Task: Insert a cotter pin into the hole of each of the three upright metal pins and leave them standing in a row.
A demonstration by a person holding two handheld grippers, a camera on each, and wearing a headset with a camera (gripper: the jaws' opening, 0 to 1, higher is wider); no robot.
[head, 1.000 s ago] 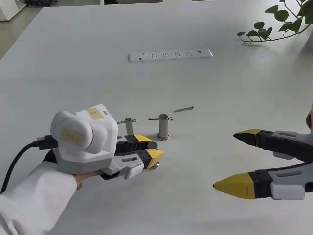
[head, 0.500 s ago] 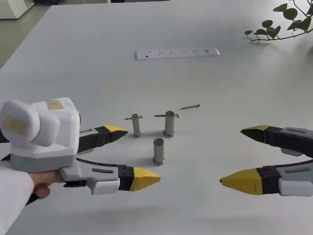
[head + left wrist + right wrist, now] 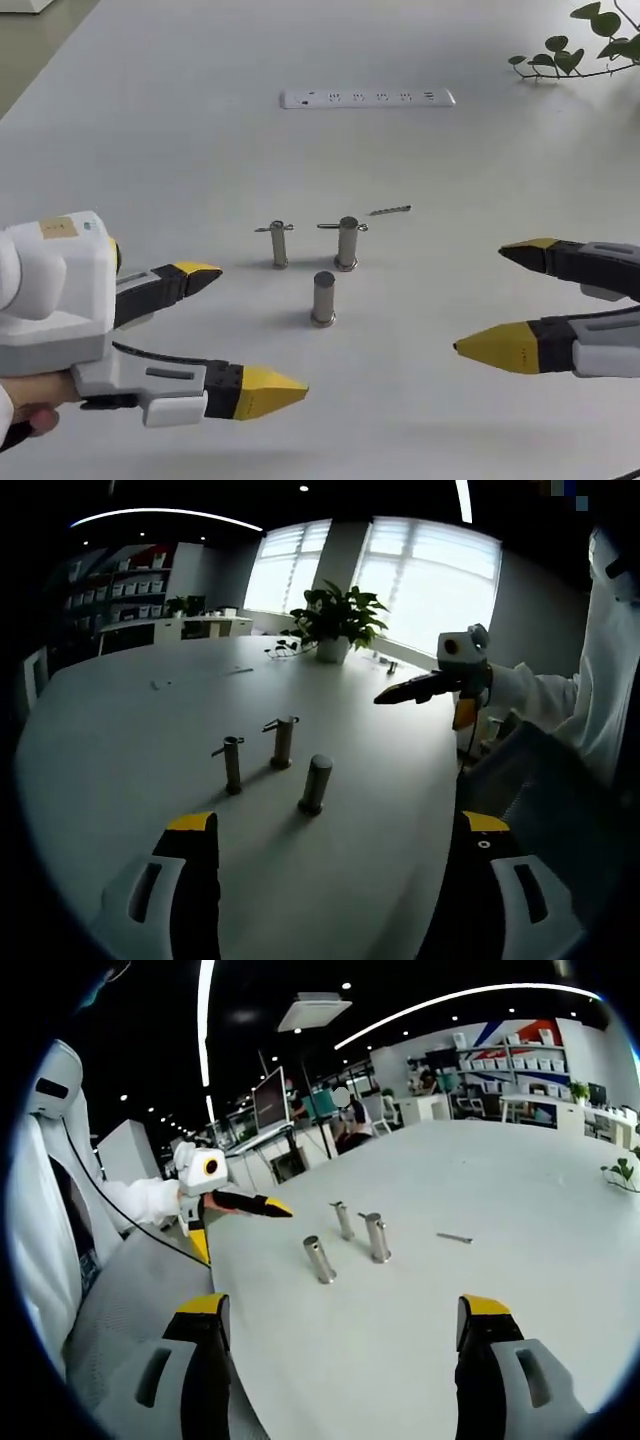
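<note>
We held left gripper (image 3: 250, 328) and right gripper (image 3: 482, 300) with jaws apart; the loose cotter pin (image 3: 390, 210) lay on the tabletop (image 3: 150, 150) past the bare pin (image 3: 323, 297), parallel to the far edge, nearer our right

readable text: honestly none, nothing comes out sharp enough
tan square sticker (image 3: 58, 228) on the left gripper (image 3: 248, 329): some mark on it, way too blurry to read
long white power strip (image 3: 367, 98) on the pale grey desk (image 3: 150, 120): tiny dark markings by the sockets, can't make them out
red and blue wall graphic (image 3: 497, 1032): just stripes, no letters I can read
</note>
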